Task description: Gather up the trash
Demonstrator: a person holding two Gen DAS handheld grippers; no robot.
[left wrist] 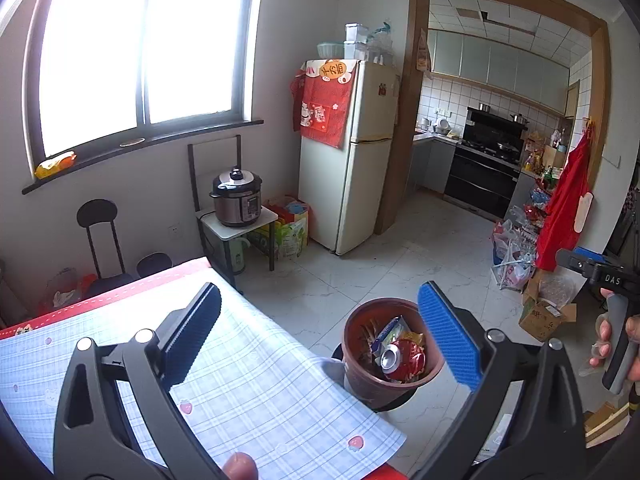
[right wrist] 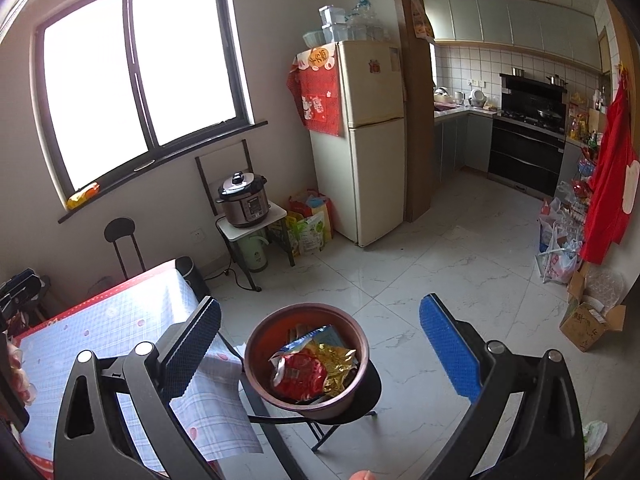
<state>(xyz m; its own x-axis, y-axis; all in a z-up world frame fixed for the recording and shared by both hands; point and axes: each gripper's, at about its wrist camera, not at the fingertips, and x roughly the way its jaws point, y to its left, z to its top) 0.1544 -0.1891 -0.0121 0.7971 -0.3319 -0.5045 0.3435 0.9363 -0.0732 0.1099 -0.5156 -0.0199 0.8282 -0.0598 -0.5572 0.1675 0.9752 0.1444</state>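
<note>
Floor (right wrist: 460,264) open beyond bin (right wrist: 256,360), table (right wrist: 120,320) seemingly touching left

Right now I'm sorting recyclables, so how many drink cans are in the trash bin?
1: a crushed red can lies on top of the wrappers in the brown bin beside the table. Others may be buried underneath.

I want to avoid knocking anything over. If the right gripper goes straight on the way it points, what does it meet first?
Probably the brown trash bin: it sits between the open right gripper fingers, just ahead and below, on a black stool. Depth is unclear.
</note>
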